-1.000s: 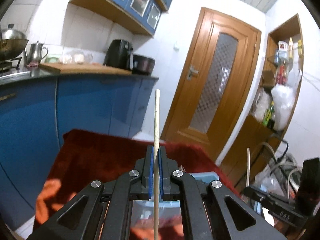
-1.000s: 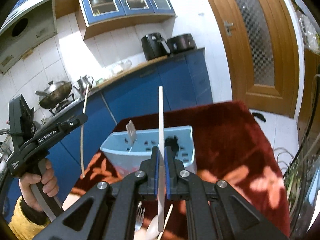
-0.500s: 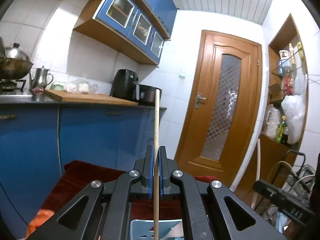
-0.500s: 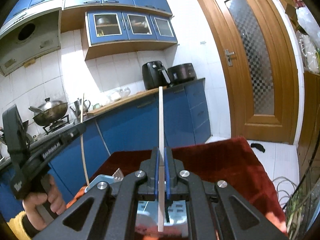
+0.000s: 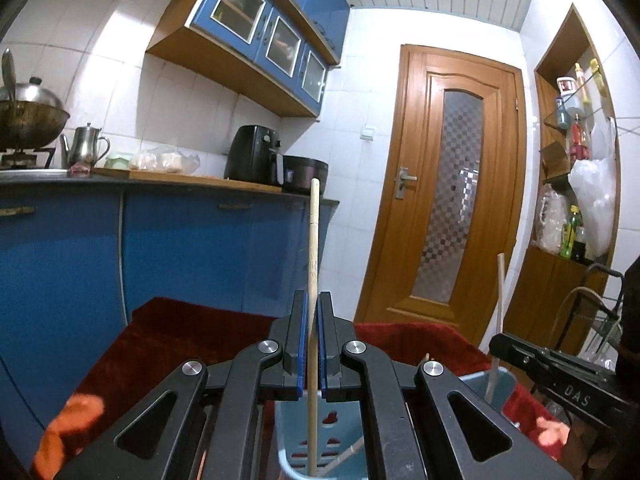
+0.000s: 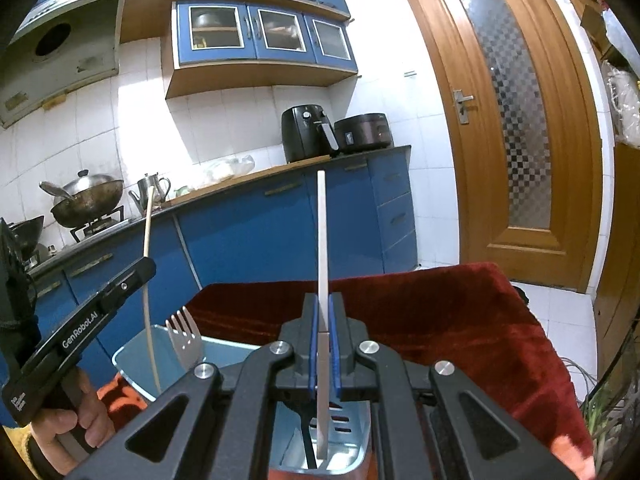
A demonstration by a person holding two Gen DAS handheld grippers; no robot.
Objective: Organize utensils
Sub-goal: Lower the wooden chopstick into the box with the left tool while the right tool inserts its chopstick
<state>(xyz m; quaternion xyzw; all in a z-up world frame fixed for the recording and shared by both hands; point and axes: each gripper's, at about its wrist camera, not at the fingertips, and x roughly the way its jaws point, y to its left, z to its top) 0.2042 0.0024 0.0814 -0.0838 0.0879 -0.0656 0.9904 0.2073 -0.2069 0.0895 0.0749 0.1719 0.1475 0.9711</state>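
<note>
The left claw [image 5: 311, 344] pinches a stick [image 5: 313, 264]; the right claw [image 6: 323, 344] pinches a white stick [image 6: 322, 240]. Both hang over the bin [image 6: 132, 354] at bottom centre. The tips seem inside; letting go crooked could knock the fork [image 6: 183, 334].

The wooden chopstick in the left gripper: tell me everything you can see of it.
The wooden chopstick is a thin, pale, round stick of light wood. It stands nearly upright, clamped between the blue pads of the left gripper, which is shut on it. Its upper end rises well above the fingers; its lower end reaches down inside the light blue utensil holder. Whether the tip touches the holder's bottom cannot be told.
</note>
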